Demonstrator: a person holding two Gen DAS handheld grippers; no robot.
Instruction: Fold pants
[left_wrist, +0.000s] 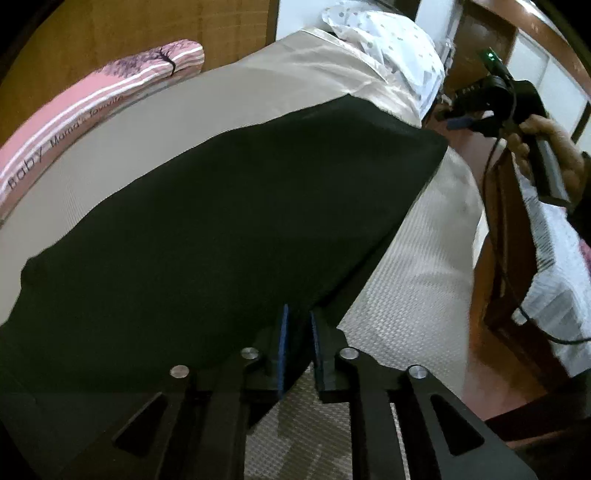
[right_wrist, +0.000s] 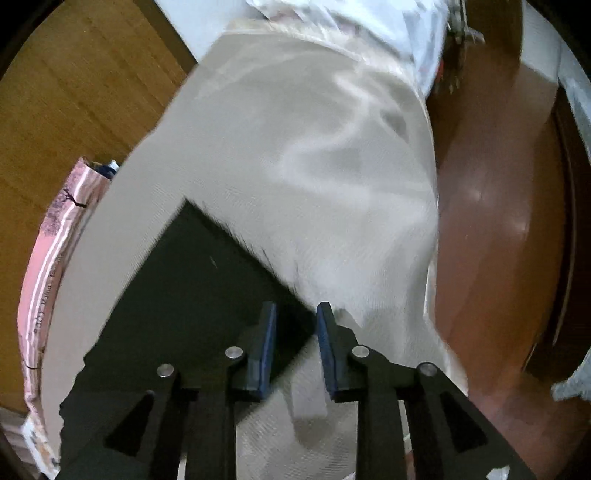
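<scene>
Dark folded pants (left_wrist: 229, 221) lie flat on a beige bed sheet (left_wrist: 424, 266). In the left wrist view my left gripper (left_wrist: 298, 332) stands at the near edge of the pants. Its blue pads are a little apart, with the cloth's edge in the gap and not pinched. In the right wrist view my right gripper (right_wrist: 295, 325) hangs open just over a corner of the pants (right_wrist: 192, 295), gripping nothing. A hand (left_wrist: 546, 147) holds the right gripper (left_wrist: 448, 116) beyond the far corner of the pants.
A pink pillow with lettering (left_wrist: 74, 122) lies along the left side of the bed. A white spotted cloth (left_wrist: 388, 48) is bunched at the far end. A brown wooden bed frame (left_wrist: 498, 258) and a reddish floor (right_wrist: 498, 221) lie to the right.
</scene>
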